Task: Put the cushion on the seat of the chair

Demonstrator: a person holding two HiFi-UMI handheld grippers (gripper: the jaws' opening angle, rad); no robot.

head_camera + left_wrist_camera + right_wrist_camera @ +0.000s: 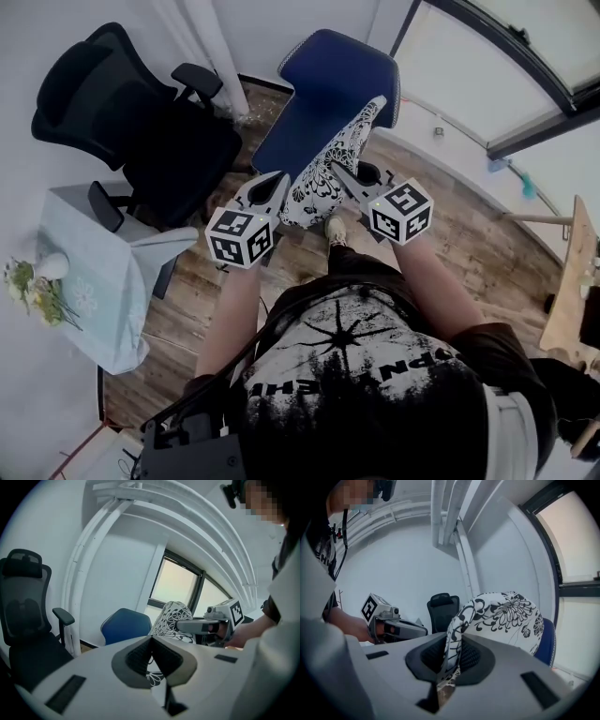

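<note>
Cushion (323, 169) hangs upright betw. two hand-held grippers, just above the near edge of the blue chair (328, 84), not yet on its seat. Left gripper (278, 183) and right gripper (341, 172) each pinch a thin bit of its floral fabric, jaws nearly closed. Risk: w/ such narrow bites the fabric may slip, or an uneven release could tip it off the seat's near edge. Wood floor (469, 234); black office chair (122, 112) far left, clothed table (84, 281) left, window (487, 66) far right.
</note>
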